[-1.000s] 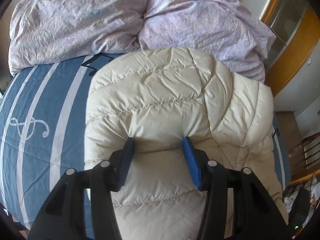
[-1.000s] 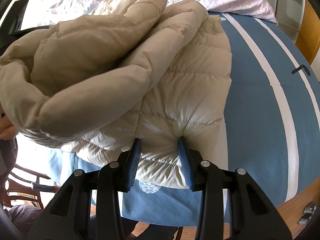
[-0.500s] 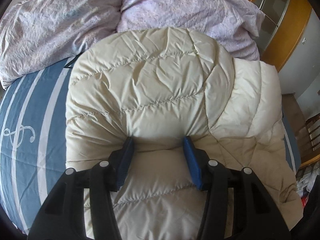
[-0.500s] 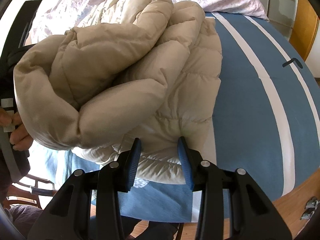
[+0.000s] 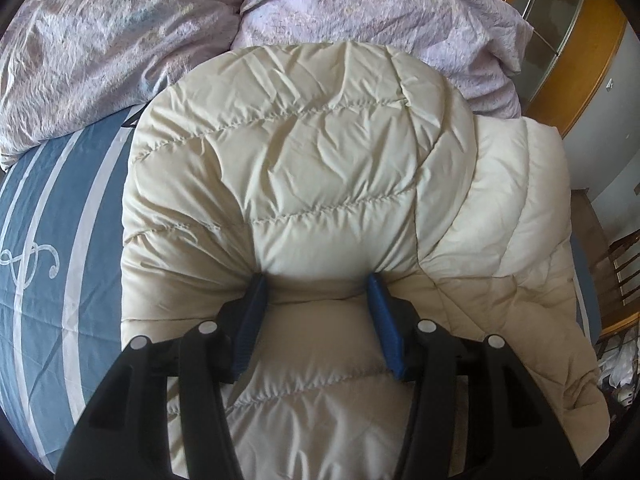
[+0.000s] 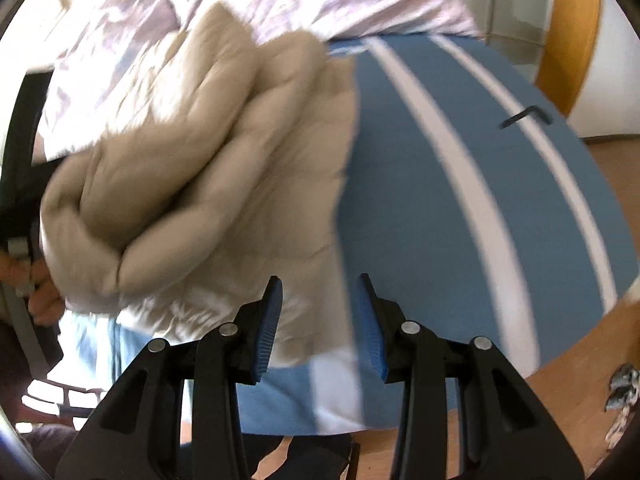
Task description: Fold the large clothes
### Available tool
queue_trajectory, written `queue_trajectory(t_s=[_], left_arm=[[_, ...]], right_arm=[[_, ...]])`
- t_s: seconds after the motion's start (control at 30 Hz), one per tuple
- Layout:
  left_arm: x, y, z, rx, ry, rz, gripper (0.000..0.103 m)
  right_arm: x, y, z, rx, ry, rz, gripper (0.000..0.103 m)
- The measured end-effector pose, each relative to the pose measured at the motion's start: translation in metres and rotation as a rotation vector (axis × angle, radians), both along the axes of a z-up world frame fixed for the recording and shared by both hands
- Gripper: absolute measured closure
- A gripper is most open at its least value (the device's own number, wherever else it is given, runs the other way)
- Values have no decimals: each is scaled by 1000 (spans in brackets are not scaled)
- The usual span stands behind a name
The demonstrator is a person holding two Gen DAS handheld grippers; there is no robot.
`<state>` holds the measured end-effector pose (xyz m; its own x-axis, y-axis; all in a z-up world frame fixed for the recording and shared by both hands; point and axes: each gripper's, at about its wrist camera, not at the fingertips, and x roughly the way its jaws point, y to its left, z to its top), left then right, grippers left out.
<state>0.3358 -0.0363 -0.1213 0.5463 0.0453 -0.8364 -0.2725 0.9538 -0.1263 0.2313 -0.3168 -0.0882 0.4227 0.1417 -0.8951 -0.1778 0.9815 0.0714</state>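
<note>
Left claw (image 5: 316,286) clamps a thick fold of cream puffer jacket (image 5: 312,168); right claw (image 6: 319,290) gapes wide, holding nothing, above bed (image 6: 440,200).

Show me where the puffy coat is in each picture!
Left wrist view: the coat fills the middle, bulging over the left claw, which pinches a fold of it.
Right wrist view: the coat is bunched at left and blurred; the right claw is open just past its lower edge.
Shared landmark: the blue striped sheet under the coat.
</note>
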Motion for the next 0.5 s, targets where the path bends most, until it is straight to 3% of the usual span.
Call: queue_trajectory(t_s=[0.2,0.5], left_arm=[[-3,0,1,-2,-9,4,50],[-6,1,1,-6,-14,8,50]], right_arm=[[25,5,34,7,-89,14,63],[57,68,65,41,-163,180,63]])
